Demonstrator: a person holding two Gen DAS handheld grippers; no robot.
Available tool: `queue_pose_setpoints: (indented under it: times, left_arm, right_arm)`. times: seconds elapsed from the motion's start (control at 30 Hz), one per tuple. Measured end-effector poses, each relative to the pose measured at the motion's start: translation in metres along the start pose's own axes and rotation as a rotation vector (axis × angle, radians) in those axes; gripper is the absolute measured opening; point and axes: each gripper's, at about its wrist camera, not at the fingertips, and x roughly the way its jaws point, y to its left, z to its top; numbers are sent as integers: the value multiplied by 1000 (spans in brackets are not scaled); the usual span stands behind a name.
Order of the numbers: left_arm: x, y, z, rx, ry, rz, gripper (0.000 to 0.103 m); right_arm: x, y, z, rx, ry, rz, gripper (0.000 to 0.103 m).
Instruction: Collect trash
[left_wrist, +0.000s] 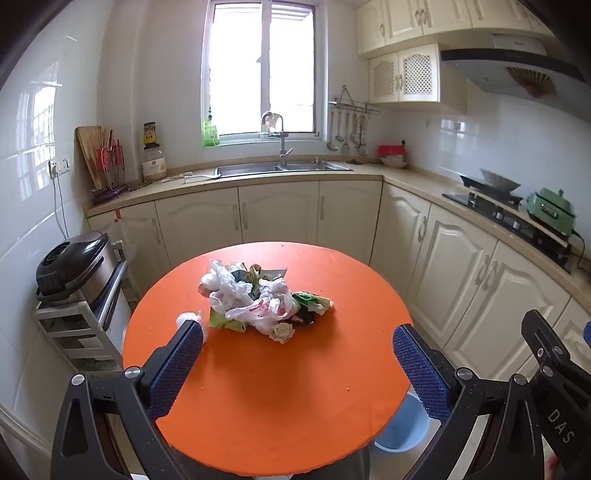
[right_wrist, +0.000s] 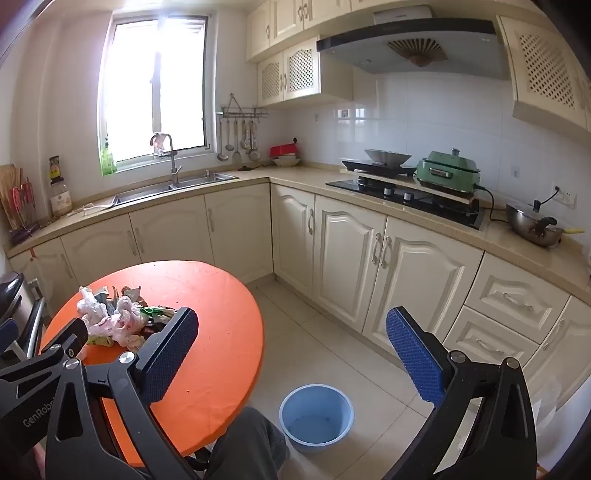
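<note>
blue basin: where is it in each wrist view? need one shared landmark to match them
Left wrist: blue basin at bottom right, on the floor, mostly hidden behind the orange table edge and the gripper finger.
Right wrist: fully visible at bottom centre on the tiled floor, right of the table.
Shared landmark: the trash pile on the table.

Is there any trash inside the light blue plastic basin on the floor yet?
No, the light blue plastic basin holds no trash; the crumpled bags and wrappers lie piled on the round orange table.

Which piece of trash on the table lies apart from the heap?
The small white crumpled wad, just beyond the left gripper's left finger; the other pieces are tangled together in the heap.
</note>
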Motion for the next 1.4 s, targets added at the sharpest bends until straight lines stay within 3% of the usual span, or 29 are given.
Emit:
queue_pose_setpoints:
  times: [0.7, 1.4]
  left_arm:
    - [-13, -4, -11, 9, -30, 22, 101]
    - [-24, 2, -7, 0, -40, -2, 102]
  right_arm:
    - [-4, 1, -5, -30, -9, 23, 103]
    - [-3, 4, -4, -37, 6, 5, 103]
